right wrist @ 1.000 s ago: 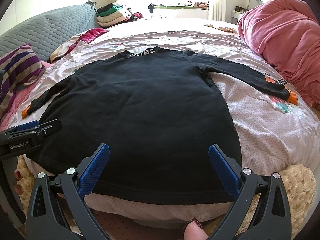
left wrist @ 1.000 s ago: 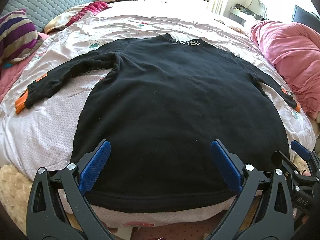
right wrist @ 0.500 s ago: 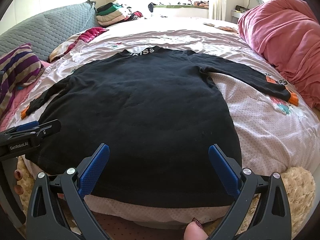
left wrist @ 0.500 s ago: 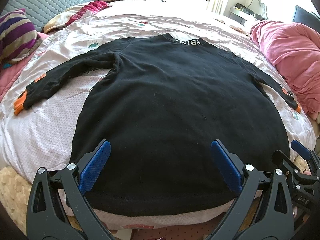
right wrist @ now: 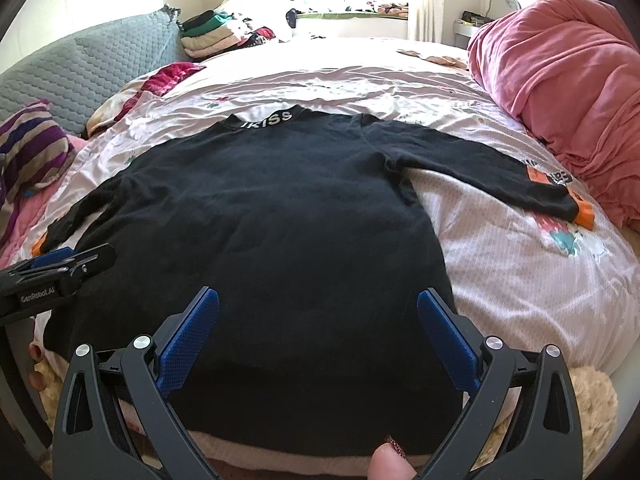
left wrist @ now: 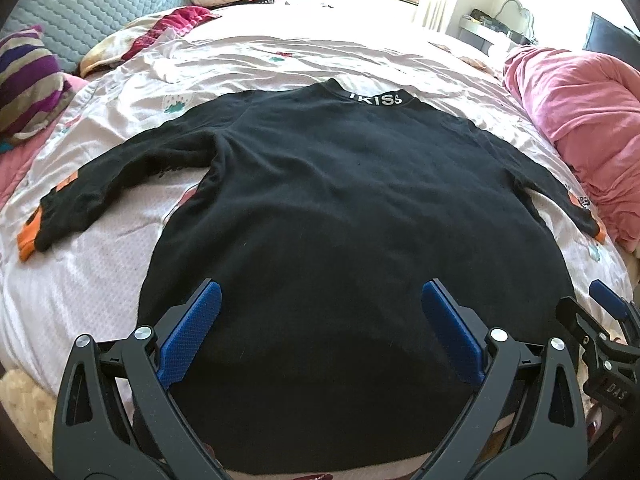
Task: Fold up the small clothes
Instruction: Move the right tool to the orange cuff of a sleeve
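Observation:
A black long-sleeved sweater (left wrist: 340, 216) lies flat on the bed, back up, collar far, hem toward me, sleeves with orange cuffs spread to both sides. It also shows in the right wrist view (right wrist: 288, 224). My left gripper (left wrist: 318, 316) is open and empty above the sweater's lower left part. My right gripper (right wrist: 318, 318) is open and empty above the lower right part. Each gripper shows at the edge of the other's view: the right gripper (left wrist: 600, 320) and the left gripper (right wrist: 60, 268).
The bed has a pale pink printed sheet (left wrist: 100, 280). A pink duvet (right wrist: 560, 80) is heaped on the right. A striped pillow (left wrist: 28, 84) and grey quilted headboard (right wrist: 80, 68) are on the left. Folded clothes (right wrist: 212, 36) are stacked at the far side.
Both grippers have edged slightly forward over the sweater's hem. The sweater has not moved and both grippers stay open.

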Available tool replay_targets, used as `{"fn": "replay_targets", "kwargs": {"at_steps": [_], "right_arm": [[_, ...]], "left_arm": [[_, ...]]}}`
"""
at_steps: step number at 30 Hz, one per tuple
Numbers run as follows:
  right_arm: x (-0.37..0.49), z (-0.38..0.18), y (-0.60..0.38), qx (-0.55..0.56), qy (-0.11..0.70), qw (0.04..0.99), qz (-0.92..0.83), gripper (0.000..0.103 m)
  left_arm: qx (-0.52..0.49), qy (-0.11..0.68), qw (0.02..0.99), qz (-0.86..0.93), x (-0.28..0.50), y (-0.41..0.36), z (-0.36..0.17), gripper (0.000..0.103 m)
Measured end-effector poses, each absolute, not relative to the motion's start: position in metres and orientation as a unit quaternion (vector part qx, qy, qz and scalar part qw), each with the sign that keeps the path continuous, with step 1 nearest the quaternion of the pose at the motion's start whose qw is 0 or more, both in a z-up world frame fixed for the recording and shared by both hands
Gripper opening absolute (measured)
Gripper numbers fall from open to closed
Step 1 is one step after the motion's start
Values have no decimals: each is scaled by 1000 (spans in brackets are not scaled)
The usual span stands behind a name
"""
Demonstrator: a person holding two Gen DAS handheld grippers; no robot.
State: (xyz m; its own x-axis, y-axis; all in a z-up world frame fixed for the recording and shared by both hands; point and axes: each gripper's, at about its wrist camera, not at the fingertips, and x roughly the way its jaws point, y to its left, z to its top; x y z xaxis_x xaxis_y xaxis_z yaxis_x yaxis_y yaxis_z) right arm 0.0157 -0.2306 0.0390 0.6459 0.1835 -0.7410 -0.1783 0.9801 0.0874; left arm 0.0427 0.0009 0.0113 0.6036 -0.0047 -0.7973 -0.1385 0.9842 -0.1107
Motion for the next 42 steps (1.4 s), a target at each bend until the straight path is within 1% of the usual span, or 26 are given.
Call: {"fn": "replay_targets", "kwargs": {"at_steps": [14,31,42], "right_arm": [[62,55,-236,14,401,912,83,99],[121,98,-245,44,362,928,73,99],[153,102,-275,79,350,933,33,99]], "left_arm": [[-80,449,889,41,86,-2,17,94],[-78,451,888,43,138,-11,28,94],[-84,457,885,36,173,-15,29,94]]}}
